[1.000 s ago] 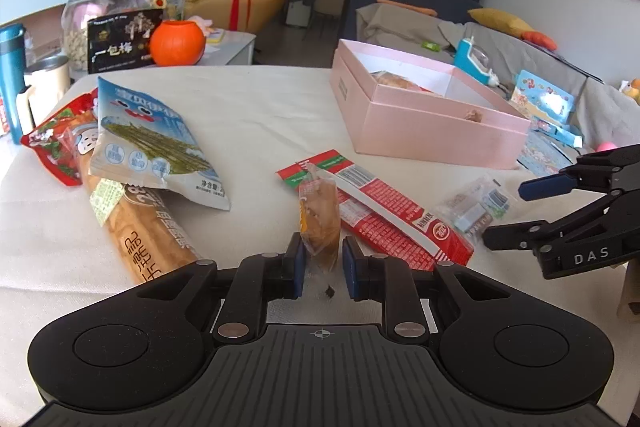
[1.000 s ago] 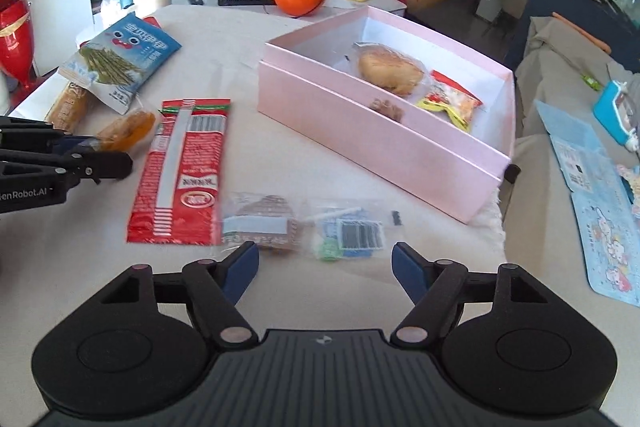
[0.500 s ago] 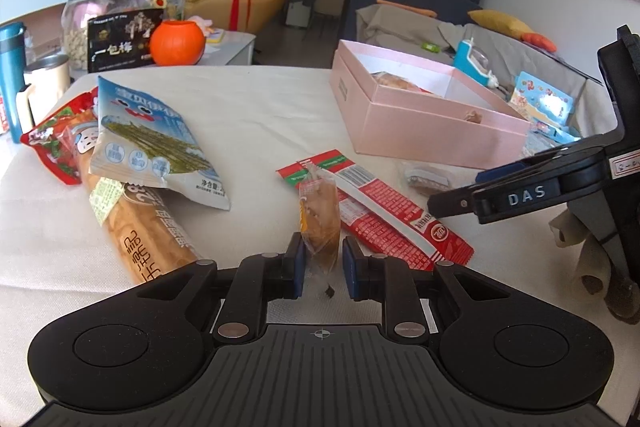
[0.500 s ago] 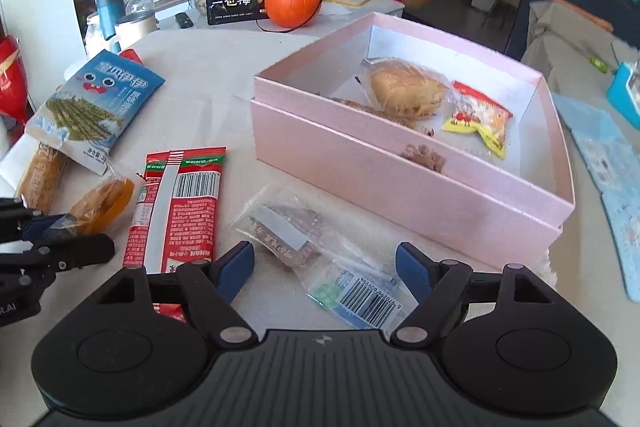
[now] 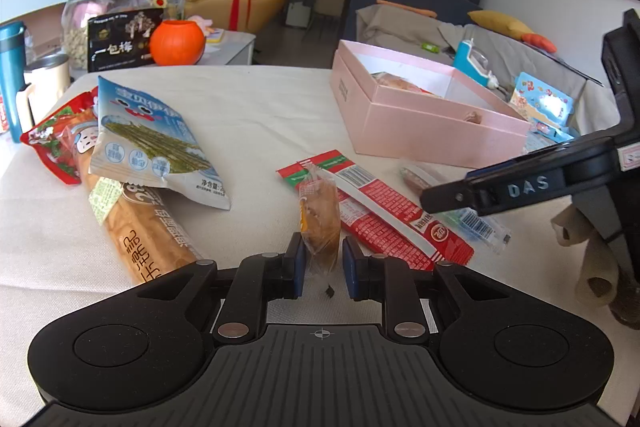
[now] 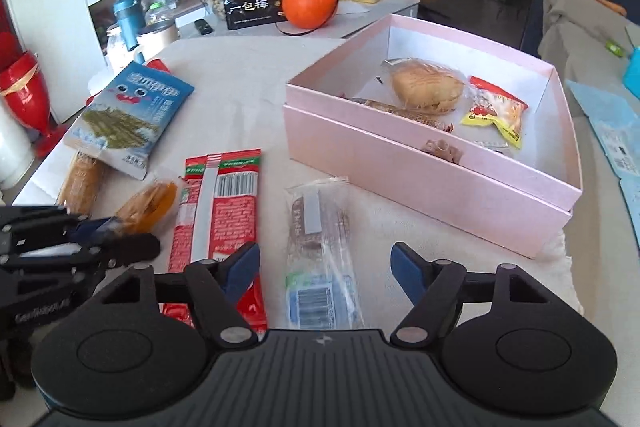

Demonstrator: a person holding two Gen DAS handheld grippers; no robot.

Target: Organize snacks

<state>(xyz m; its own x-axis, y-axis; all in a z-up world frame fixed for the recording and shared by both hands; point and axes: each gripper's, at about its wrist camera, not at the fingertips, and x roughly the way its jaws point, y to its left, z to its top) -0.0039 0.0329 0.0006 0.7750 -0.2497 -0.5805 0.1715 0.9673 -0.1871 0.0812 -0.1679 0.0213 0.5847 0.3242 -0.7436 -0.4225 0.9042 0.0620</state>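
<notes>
My left gripper (image 5: 323, 267) is shut on a small clear packet with an orange-brown snack (image 5: 320, 219), low over the table; the right wrist view shows the same packet (image 6: 150, 201). My right gripper (image 6: 324, 267) hovers over a clear packet with a brown snack and a barcode (image 6: 320, 227). Its jaws are closing, with the packet lying lengthwise between them and the pads not touching it. A long red packet (image 6: 218, 211) lies flat between the two grippers. The open pink box (image 6: 420, 179) behind them holds a wrapped bun (image 6: 424, 89) and a yellow-red packet (image 6: 496, 111).
A blue seaweed bag (image 5: 148, 143) lies on a long bread pack (image 5: 140, 235) and a red bag (image 5: 48, 147) at the table's left. An orange pot (image 6: 310, 5), a black box and a glass jar stand beyond the far edge. A blue card lies right of the pink box.
My right gripper has swung in over the clear packet and rolled, so the packet now lies lengthwise between its jaws, which have narrowed a little. The left gripper and its packet have not moved.
</notes>
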